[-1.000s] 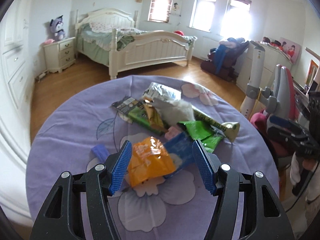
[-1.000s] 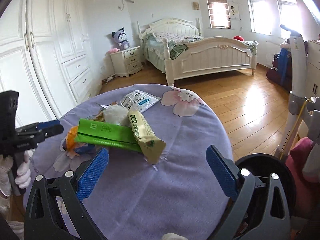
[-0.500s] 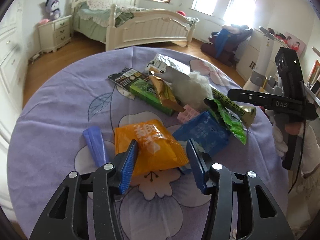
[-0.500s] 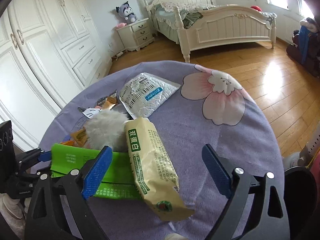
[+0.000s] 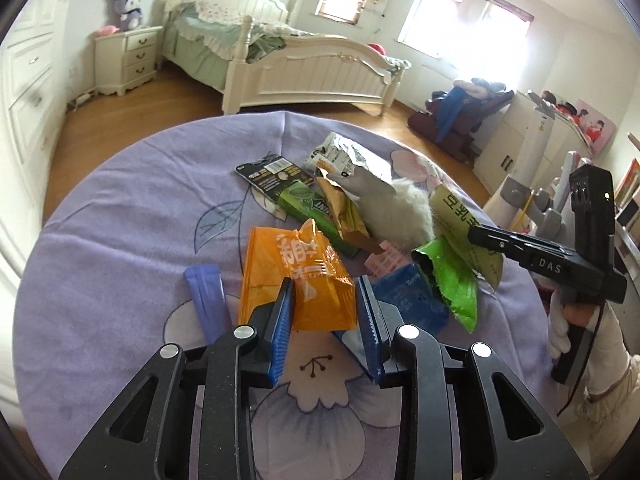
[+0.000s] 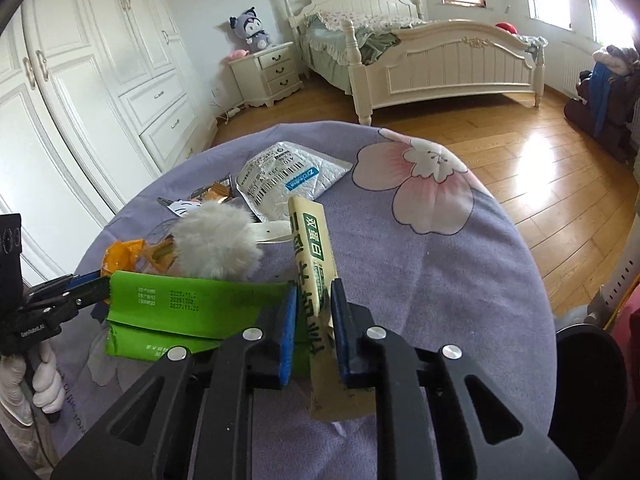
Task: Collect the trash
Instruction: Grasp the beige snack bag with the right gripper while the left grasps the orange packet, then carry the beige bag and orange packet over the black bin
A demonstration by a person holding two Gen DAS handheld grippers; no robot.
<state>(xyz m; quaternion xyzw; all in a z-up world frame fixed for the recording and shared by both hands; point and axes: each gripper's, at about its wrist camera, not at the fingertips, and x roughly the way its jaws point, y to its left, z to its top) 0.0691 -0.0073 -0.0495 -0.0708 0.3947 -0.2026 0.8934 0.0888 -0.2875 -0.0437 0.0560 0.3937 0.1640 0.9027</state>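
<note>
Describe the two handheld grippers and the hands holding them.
Both grippers, left and right, are matte black plastic with triangular cut-outs, silver pivot screws and ribbed blue pads on the fingers. The right one's body reads "DAS" in the left view; the left one's reads "GenRobot.AI" in the right view. White gloves cover the left hand and right hand.

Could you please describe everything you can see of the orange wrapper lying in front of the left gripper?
The orange wrapper is a glossy, crinkled plastic packet with white characters printed on it, torn open along its far edge. It lies on the purple floral tablecloth, its near end between the blue pads of the left gripper, which are closing on it but look not yet fully clamped. A blue packet touches its right side; a purple strip lies apart on its left.
</note>
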